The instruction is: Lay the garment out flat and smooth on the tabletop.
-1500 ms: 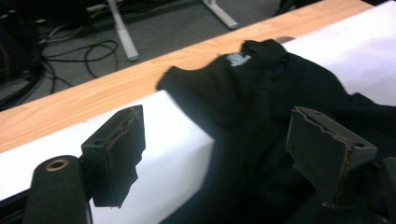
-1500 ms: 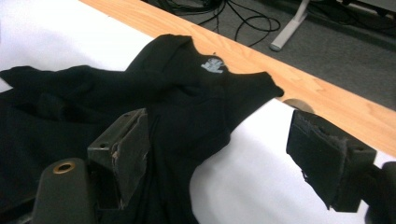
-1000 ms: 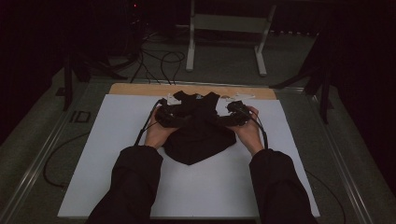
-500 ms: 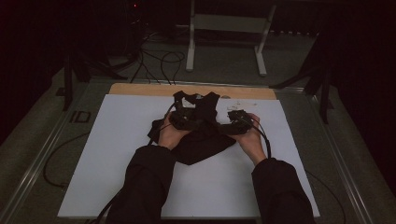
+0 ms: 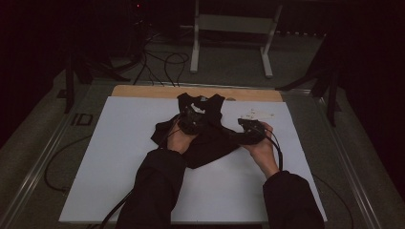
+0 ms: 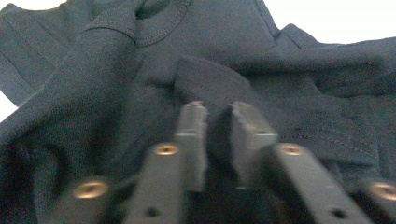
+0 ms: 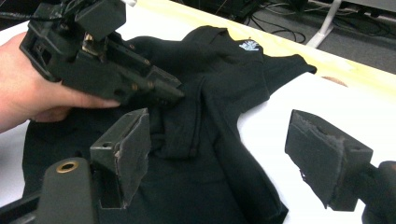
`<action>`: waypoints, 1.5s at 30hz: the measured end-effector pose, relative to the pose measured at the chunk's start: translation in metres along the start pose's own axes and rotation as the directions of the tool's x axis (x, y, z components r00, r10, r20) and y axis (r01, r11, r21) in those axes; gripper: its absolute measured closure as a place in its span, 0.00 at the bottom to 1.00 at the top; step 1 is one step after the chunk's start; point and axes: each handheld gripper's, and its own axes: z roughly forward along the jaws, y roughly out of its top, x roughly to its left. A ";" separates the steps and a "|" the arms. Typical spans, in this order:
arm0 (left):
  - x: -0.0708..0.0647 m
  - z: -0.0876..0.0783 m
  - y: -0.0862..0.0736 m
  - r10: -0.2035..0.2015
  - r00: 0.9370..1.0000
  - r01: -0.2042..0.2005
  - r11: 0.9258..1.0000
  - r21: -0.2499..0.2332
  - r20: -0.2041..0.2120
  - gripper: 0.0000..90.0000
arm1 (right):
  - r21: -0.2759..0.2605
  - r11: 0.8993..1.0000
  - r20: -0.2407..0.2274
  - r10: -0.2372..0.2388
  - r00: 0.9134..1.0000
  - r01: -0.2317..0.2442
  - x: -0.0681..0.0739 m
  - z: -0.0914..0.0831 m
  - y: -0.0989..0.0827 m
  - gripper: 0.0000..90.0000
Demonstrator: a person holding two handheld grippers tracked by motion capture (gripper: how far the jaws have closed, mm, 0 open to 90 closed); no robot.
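- Dark floor with loose cables surrounds a white table top (image 5: 119,181), whose far edge shows a strip of bare wood.
- On that top, near its far middle, lies a small black garment (image 5: 210,143) (a sleeveless top, by the look of its neck and armholes), with its neck toward the wood strip and a white label at the collar.
- Its near part is bunched and drawn into a rough point toward the person, and one side is pulled in over the middle, so the folding looks begun but far from finished.
- The left gripper (image 6: 215,122) has just been closing its jaws; in the left gripper view they stand almost together with a fold of the dark cloth caught between the pads, so I judge it is pinching the garment near its middle.
- The right gripper (image 7: 229,154) holds its jaws wide apart over the garment's right edge, one pad above the cloth and the other above bare table, gripping nothing.
- What seems left: the right side has yet to be taken up, the pinched fold must be carried across and laid flat, and the wrinkles smoothed.
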 end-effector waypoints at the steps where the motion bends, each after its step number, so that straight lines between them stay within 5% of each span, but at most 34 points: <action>1: 0.001 -0.002 0.000 0.001 1.000 -0.001 1.000 -0.003 0.004 0.96 | -0.002 1.000 -0.001 0.003 1.000 -0.003 0.001 -0.001 -0.002 0.25; 12: 0.004 -0.016 -0.002 0.008 1.000 -0.007 1.000 -0.030 0.021 0.99 | -0.018 0.999 -0.009 0.042 0.999 -0.042 0.001 -0.010 -0.018 0.24; 26: 0.008 -0.049 -0.012 0.009 0.999 -0.005 0.995 -0.099 0.043 0.99 | -0.034 0.999 0.009 0.008 1.000 -0.007 0.013 -0.021 -0.021 0.23; 45: 0.015 -0.124 -0.056 -0.004 0.998 0.018 0.980 -0.200 0.069 0.99 | -0.040 0.999 0.008 0.012 1.000 -0.012 0.016 -0.027 -0.025 0.23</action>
